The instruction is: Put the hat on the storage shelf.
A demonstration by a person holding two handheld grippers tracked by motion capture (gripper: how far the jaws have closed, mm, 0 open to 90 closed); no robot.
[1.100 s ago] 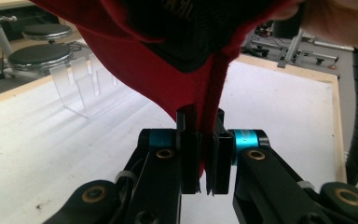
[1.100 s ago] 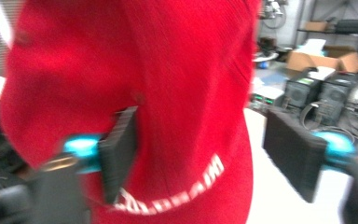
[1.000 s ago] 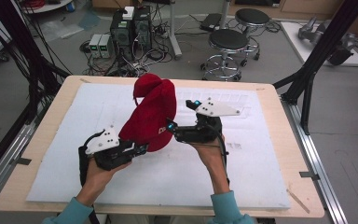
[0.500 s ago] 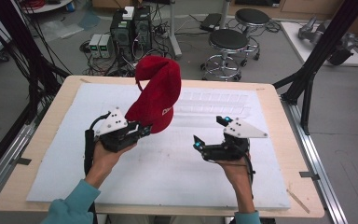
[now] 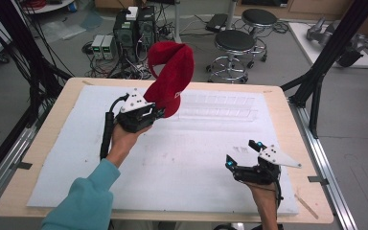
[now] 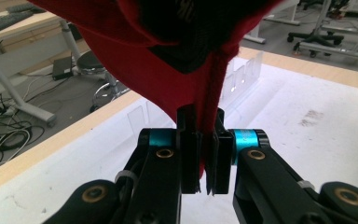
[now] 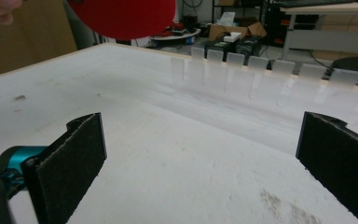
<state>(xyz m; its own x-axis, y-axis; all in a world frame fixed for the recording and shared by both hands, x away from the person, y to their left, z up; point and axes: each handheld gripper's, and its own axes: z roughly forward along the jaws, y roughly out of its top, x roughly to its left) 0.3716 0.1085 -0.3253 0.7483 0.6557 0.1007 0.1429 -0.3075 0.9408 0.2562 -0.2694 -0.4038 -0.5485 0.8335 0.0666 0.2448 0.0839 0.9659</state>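
In the high view, the left claw (image 5: 159, 112) is sitting left of centre, clamped on the lower edge of a red cap (image 5: 171, 76), which is standing up from it into the upper middle of the frame, clear of the worktop (image 5: 38, 143). The white mat (image 5: 172, 163) is covering most of the worktop, and a clear plastic rack (image 5: 220, 108) is lying on the mat just right of the cap. The right claw (image 5: 243, 154) is resting low at the lower right, well apart from the cap, with its jaws spread wide and nothing between them.

In the left gripper view, the left claw (image 6: 204, 154) is pinching a fold of the red cap (image 6: 135, 60) at centre frame; the cloth is rising and filling the top.

In the right gripper view, the right claw (image 7: 200, 154) is standing fully open and empty over the mat (image 7: 177, 163), the rack (image 7: 261, 70) is crossing the upper right, and the cap (image 7: 121, 18) is showing at the upper left.
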